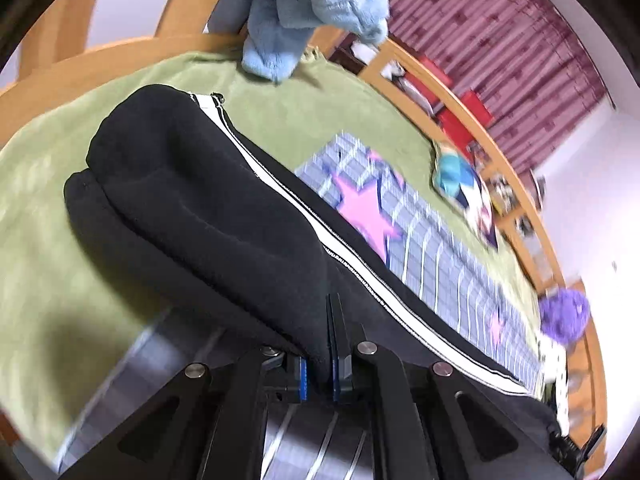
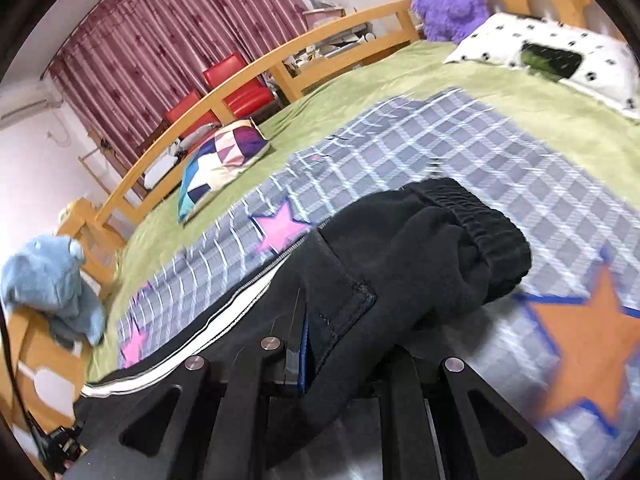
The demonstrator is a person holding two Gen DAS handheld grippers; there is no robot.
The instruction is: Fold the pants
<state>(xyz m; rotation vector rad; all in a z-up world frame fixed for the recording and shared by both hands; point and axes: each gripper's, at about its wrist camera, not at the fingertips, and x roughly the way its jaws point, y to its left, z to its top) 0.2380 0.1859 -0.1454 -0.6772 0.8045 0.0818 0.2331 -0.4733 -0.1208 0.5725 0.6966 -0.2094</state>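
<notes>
Left gripper is clamped on the black pants; their far end runs out of frame. Right gripper pinches them too; its right finger is buried under cloth.

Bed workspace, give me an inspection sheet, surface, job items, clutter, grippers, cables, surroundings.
Surface: green bed cover with a grey checked star blanket spread over it.
Job's things: black pants with a white side stripe, lifted off the blanket, elastic waistband at the right end.
Clutter: blue plush toy, purple plush toy, patchwork cushion, spotted pillow.
Grippers: left gripper shut on the pants; right gripper shut on the pants.
Cables: thin dark cord at the left edge of the right wrist view.
Surroundings: wooden bed rail, red chairs, maroon curtain.
</notes>
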